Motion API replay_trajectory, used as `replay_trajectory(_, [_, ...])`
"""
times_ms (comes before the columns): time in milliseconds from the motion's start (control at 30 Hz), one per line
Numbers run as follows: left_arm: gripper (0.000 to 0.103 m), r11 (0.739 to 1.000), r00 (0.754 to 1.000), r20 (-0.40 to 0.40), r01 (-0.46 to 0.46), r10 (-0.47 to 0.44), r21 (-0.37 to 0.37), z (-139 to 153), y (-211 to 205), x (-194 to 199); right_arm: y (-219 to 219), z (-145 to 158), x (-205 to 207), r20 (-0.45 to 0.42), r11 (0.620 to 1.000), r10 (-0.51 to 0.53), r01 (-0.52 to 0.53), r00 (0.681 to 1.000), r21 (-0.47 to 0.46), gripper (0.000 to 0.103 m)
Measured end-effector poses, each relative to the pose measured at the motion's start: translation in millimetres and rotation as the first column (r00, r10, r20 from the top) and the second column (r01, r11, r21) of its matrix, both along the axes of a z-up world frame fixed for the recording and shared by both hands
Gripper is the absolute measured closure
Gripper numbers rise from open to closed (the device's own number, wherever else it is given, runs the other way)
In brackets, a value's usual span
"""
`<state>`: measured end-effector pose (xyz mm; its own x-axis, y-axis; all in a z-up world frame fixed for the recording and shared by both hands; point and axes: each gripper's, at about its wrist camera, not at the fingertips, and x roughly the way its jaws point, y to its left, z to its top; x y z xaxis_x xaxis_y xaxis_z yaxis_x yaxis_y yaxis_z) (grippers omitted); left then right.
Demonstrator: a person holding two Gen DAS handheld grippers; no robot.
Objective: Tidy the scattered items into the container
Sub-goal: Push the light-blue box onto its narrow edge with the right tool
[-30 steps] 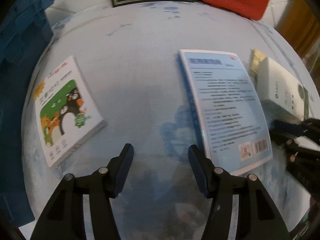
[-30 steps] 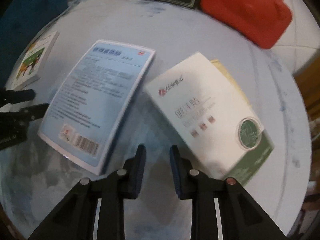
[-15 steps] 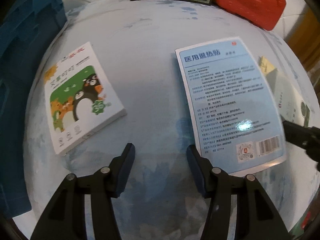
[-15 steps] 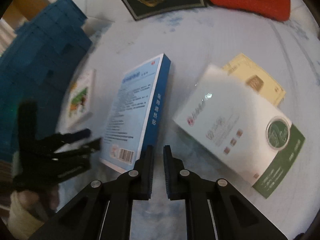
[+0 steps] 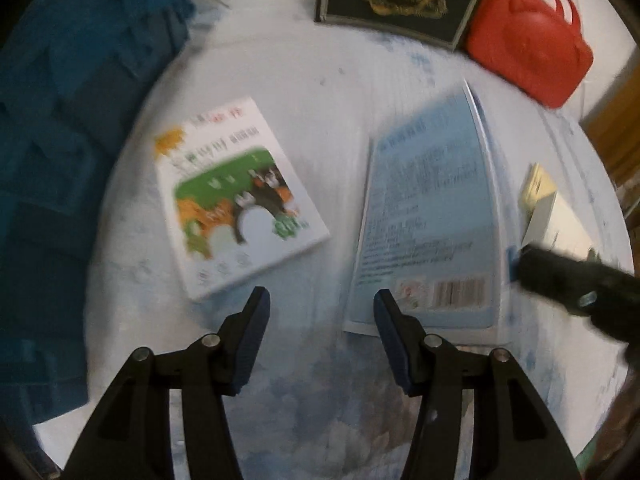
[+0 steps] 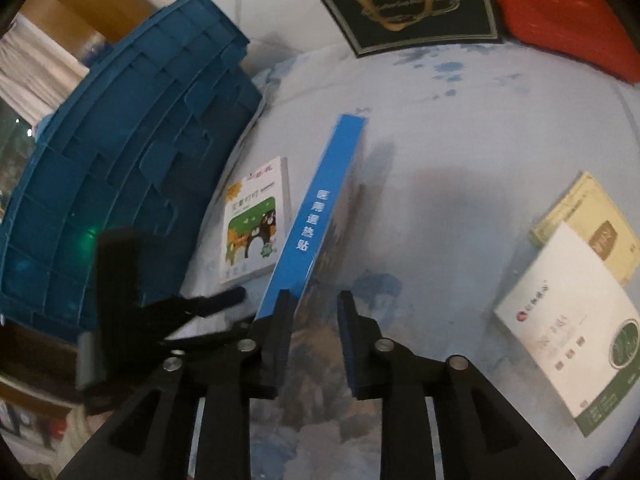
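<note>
Standing at the far left, the blue crate (image 6: 120, 160) is seen with its ribbed wall facing the pale blue tabletop (image 6: 460, 160). Just beside it, a white box with a cartoon bear (image 5: 236, 200) is laid flat on the cloth. The left gripper (image 5: 320, 312) is held low over the table between this box and the next one, its jaws spread wide with nothing between them. To its right, the light blue box (image 5: 428, 220) is tipped up on one long edge, so that its darker blue spine (image 6: 316, 216) is turned toward the right wrist camera. The right gripper (image 6: 312, 312) is placed at the near end of that box: its left finger is pressed against the spine, while a clear gap is left between the fingers, so the jaws are parted and nothing is clamped. Further right, a white and green box (image 6: 572, 336) is seen lying flat, partly over a yellow box (image 6: 588, 220). At the back edge, a black bag with a gold handle (image 6: 408, 4) and a red bag (image 5: 528, 36) are set side by side.
</note>
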<state>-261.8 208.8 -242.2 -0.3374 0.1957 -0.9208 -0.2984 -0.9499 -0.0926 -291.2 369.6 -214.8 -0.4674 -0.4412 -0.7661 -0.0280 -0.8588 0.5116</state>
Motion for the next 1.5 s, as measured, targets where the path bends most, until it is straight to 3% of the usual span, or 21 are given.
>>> replay_trajectory(33, [0.037,1.000,1.000,-0.014,0.003,-0.003,0.005,6,-2,0,-4,-1,-1,-0.005,1.000,0.011,-0.011,1.000,-0.015,0.080])
replay_trajectory(133, [0.025,1.000,0.998,-0.055,0.021,-0.021,-0.005,12,-3,-3,-14,0,-8,-0.017,0.997,0.046,-0.047,0.999,-0.064,0.079])
replay_trajectory(233, [0.025,0.999,0.997,-0.077,0.017,-0.020,-0.034,17,-5,-2,-20,0,-20,-0.006,0.995,0.065,-0.065,0.998,-0.078,0.079])
replay_trajectory(333, [0.025,0.998,0.998,-0.059,0.021,-0.024,-0.055,6,-6,-19,-12,-1,-21,0.008,0.998,0.015,-0.015,1.000,-0.063,0.079])
replay_trajectory(433, [0.025,0.995,0.997,-0.061,0.032,-0.038,-0.090,-5,-10,-26,3,-9,-9,0.052,0.998,-0.063,0.062,0.997,0.013,0.065])
replay_trajectory(467, [0.025,0.992,0.996,-0.078,0.024,-0.034,-0.127,-8,-8,-28,7,-13,-6,0.070,0.996,-0.085,0.083,0.994,0.039,0.056])
replay_trajectory(500, [0.025,0.982,0.994,-0.103,0.001,-0.021,-0.191,-14,-6,-32,10,-17,-2,0.091,0.992,-0.106,0.098,0.990,0.080,0.056])
replay_trajectory(567, [0.029,0.971,0.992,-0.122,-0.018,-0.012,-0.239,-22,-6,-36,11,-27,2,0.132,0.982,-0.117,0.095,0.984,0.162,0.057])
replay_trajectory(633, [0.049,0.962,0.994,-0.105,-0.011,-0.019,-0.272,-34,-6,-43,8,-36,4,0.162,0.969,-0.106,0.065,0.981,0.240,0.063])
replay_trajectory(667, [0.054,0.962,0.996,-0.089,-0.004,-0.021,-0.274,-40,-7,-46,5,-42,3,0.178,0.957,-0.110,0.055,0.978,0.285,0.066])
replay_trajectory(800, [0.055,0.962,0.991,-0.111,0.039,-0.071,-0.272,-41,2,-44,-5,-55,0,0.177,0.919,-0.109,0.031,0.978,0.392,0.068])
replay_trajectory(867, [0.062,0.968,0.990,-0.113,0.059,-0.089,-0.245,-37,8,-40,-16,-59,-6,0.172,0.911,-0.081,0.003,0.982,0.412,0.070])
replay_trajectory(900, [0.066,0.975,0.990,-0.101,0.073,-0.095,-0.208,-34,9,-39,-19,-60,-8,0.170,0.919,-0.068,-0.005,0.983,0.395,0.079])
replay_trajectory(967, [0.068,0.972,0.990,-0.101,0.078,-0.102,-0.223,-33,11,-37,-20,-58,-8,0.142,0.965,-0.042,0.003,0.989,0.261,0.099])
replay_trajectory(1033, [0.068,0.976,0.991,-0.097,0.074,-0.095,-0.207,-31,5,-37,-19,-50,-5,0.095,0.973,-0.041,0.018,0.995,0.232,0.099])
replay_trajectory(1167, [0.068,0.993,0.997,-0.054,0.040,-0.047,-0.115,-29,-14,-41,-5,-39,-12,0.045,0.996,-0.054,0.051,0.998,0.067,0.099])
replay_trajectory(1333, [0.068,0.995,0.999,-0.037,0.017,-0.020,-0.099,-28,-28,-42,-15,-24,-28,-0.018,0.995,0.008,-0.010,1.000,-0.104,0.099])
replay_trajectory(1500, [0.066,0.998,1.000,-0.027,-0.016,0.014,-0.055,-18,-43,-40,-26,-24,-48,-0.023,0.987,0.026,-0.029,0.999,-0.158,0.098])
